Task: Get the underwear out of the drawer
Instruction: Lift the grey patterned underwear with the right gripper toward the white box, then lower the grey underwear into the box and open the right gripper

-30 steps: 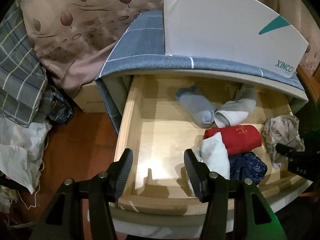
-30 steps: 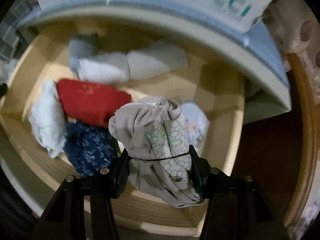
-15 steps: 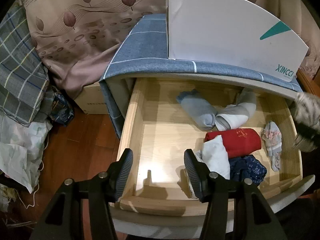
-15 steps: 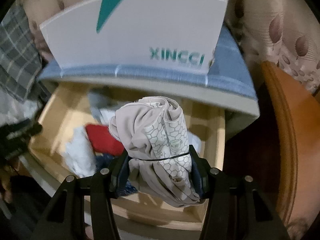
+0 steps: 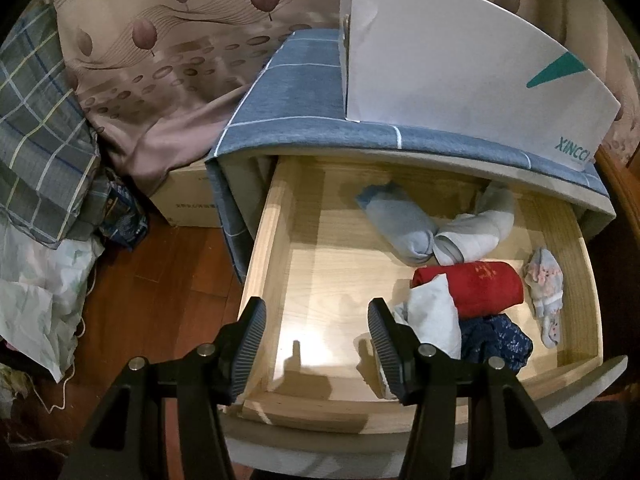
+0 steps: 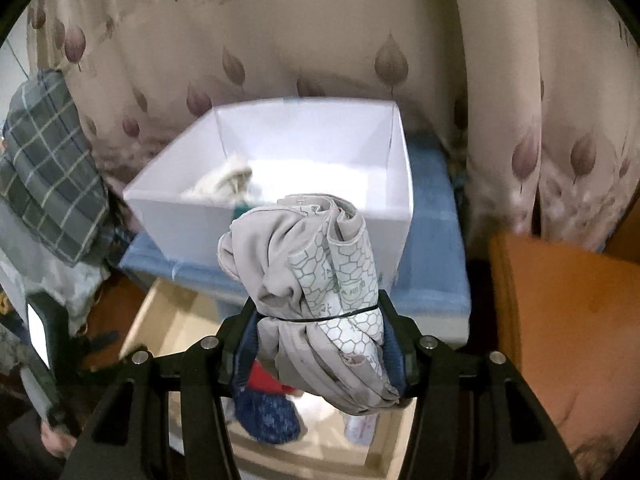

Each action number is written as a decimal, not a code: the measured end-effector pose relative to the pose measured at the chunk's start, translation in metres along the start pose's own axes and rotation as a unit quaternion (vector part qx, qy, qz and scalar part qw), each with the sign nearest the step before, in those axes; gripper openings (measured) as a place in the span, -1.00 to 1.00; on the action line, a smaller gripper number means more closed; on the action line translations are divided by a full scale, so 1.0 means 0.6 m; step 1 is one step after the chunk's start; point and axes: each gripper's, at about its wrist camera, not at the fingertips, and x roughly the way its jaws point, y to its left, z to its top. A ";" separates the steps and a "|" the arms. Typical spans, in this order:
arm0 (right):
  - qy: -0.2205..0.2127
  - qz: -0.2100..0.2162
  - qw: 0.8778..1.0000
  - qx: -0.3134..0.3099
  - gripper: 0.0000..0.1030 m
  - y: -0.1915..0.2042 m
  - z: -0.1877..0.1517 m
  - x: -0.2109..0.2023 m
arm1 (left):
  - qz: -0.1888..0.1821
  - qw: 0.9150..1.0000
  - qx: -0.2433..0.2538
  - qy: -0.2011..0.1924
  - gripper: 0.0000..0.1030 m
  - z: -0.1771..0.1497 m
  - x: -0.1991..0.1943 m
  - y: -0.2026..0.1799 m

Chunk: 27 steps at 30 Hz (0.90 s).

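My right gripper (image 6: 318,344) is shut on a rolled beige underwear bundle (image 6: 308,276) with a hexagon-print band, held in the air above the open wooden drawer (image 6: 168,320) and in front of a white box (image 6: 280,168). My left gripper (image 5: 316,344) hangs open over the drawer's (image 5: 272,240) front left corner with nothing between its fingers. In the drawer lie a pale blue roll (image 5: 400,224), a white-grey roll (image 5: 476,232), a red roll (image 5: 480,286), a white piece (image 5: 434,316), a dark blue patterned piece (image 5: 496,340) and a small floral piece (image 5: 546,292).
The white box (image 5: 460,72) stands on the blue checked cloth (image 5: 296,96) covering the cabinet top; something pale lies inside it (image 6: 224,184). A leaf-print curtain (image 6: 320,40) hangs behind. Plaid fabric (image 5: 36,140) and bags pile at the left on the wooden floor (image 5: 160,280). An orange wooden surface (image 6: 560,320) is at the right.
My right gripper has risen out of the drawer with the beige bundle and tilted up, so the white box's inside now shows. The left gripper has stayed put.
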 end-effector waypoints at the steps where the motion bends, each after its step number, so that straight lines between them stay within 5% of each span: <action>1: -0.006 0.000 1.000 0.000 -0.04 0.000 0.013 -0.003 | -0.001 1.000 -0.002 0.000 0.05 0.000 0.000 0.002; 13: -0.017 -0.011 1.000 -0.010 -0.04 0.014 0.153 0.054 | -0.011 1.000 -0.024 0.002 0.05 0.003 0.002 0.017; 27: 0.127 -0.025 0.992 0.004 -0.02 0.008 0.173 0.239 | -0.019 0.999 -0.041 0.005 0.05 0.005 0.005 0.029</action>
